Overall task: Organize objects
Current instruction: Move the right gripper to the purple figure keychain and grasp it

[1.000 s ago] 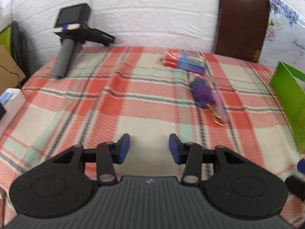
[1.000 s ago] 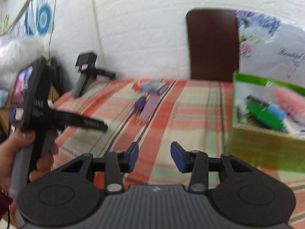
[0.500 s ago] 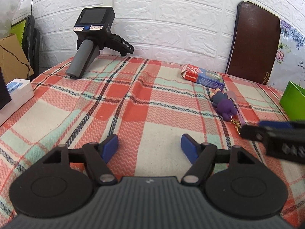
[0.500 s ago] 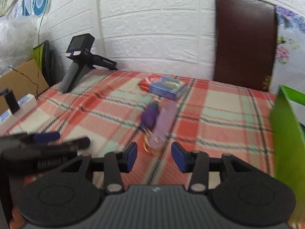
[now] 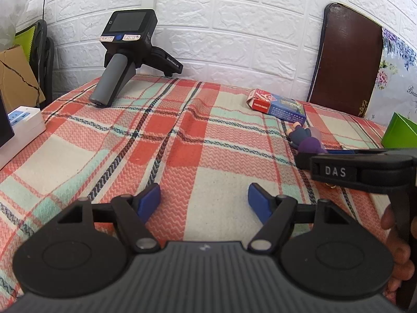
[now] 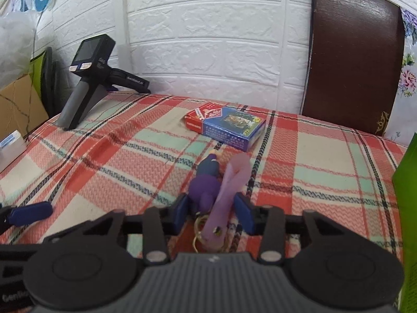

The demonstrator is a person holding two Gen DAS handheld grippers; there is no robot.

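We are straddling the purple keychain (image 6: 208,193) with our right gripper (image 6: 212,211), fingers spread; our left gripper (image 5: 204,202) is hovering wide apart

White brick wall (image 5: 234,26) (embossed) behind a plaid-covered table (image 5: 78,156).

The surface (image 6: 312,156) wears a red, cream and mint plaid cloth with dark lines. A purple doll keychain (image 6: 206,185) has a lilac strap (image 6: 232,182). The card box (image 6: 226,124) is blue and red.
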